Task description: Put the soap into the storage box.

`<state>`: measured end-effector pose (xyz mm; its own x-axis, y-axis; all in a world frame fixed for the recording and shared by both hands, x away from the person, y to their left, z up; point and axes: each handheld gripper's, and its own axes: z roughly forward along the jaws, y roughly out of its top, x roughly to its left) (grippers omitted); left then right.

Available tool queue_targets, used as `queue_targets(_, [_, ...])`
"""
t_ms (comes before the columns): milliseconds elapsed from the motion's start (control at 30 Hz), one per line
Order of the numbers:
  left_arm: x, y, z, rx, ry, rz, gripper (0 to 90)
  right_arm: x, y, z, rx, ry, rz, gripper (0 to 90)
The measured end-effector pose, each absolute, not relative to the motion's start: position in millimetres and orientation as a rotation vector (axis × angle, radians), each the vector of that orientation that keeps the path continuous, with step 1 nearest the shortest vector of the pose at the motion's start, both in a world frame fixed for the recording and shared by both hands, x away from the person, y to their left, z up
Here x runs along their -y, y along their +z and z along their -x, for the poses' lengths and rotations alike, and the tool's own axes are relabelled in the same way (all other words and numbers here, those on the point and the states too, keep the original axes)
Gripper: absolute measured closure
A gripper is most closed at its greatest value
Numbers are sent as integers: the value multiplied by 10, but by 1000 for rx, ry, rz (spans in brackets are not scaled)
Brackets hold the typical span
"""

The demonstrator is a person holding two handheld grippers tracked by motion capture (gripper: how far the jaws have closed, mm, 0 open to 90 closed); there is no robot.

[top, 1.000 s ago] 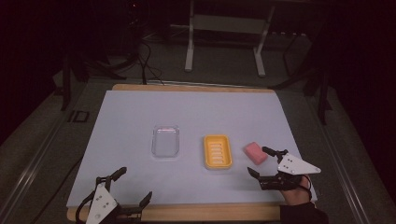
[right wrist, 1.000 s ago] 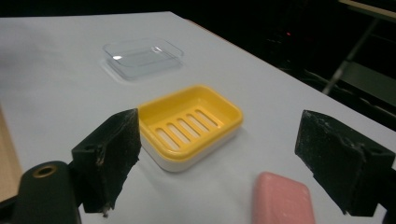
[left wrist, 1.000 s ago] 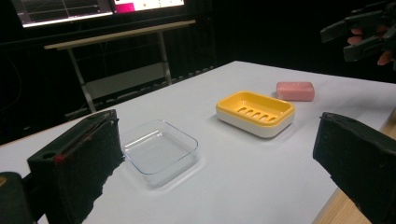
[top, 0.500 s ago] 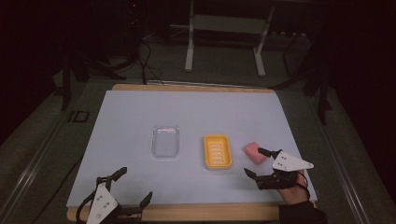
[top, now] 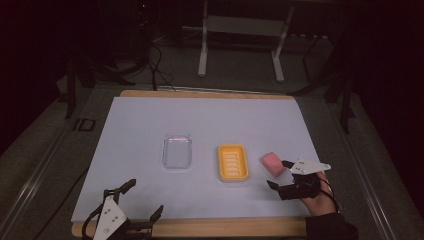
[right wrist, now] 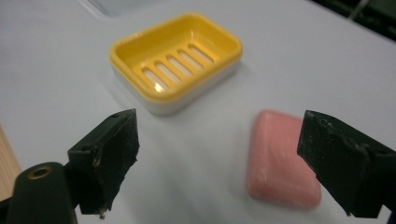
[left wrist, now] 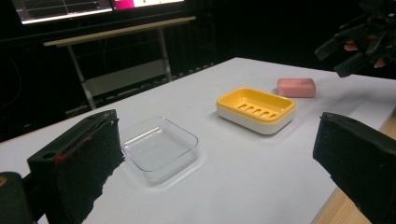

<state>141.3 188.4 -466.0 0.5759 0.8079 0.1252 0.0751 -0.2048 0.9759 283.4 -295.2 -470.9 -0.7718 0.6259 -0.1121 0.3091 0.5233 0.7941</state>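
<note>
Soap (right wrist: pixel 280 163), unmarked, beside gripper (right wrist: pixel 219 158)

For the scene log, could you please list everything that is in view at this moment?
Soap bar: one, pink, on the table right of the soap dish, apart from it.
Soap dish: one, yellow with a white base, slotted, empty, near the table's middle.
Clear tray: one, see-through, empty, left of the soap dish.
Table: one, white top with a wooden edge.
Metal stand: one, grey, on the floor beyond the table.
Right gripper: one, black, open, jaws near the soap bar.
Left gripper: one, black, open, at the table's near left edge.
</note>
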Motion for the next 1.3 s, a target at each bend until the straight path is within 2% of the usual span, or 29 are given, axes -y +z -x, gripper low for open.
queue_targets(600, [-1877,-4668,-1422,-750,797,-1674,18,3113,-4842,-2941,-2604,782,-1150,132])
queue_targets(1300, [-1867,-4665,-1413,-746,806,-1679,18,3184,-4778,-3025,-2795,415,-1454,148])
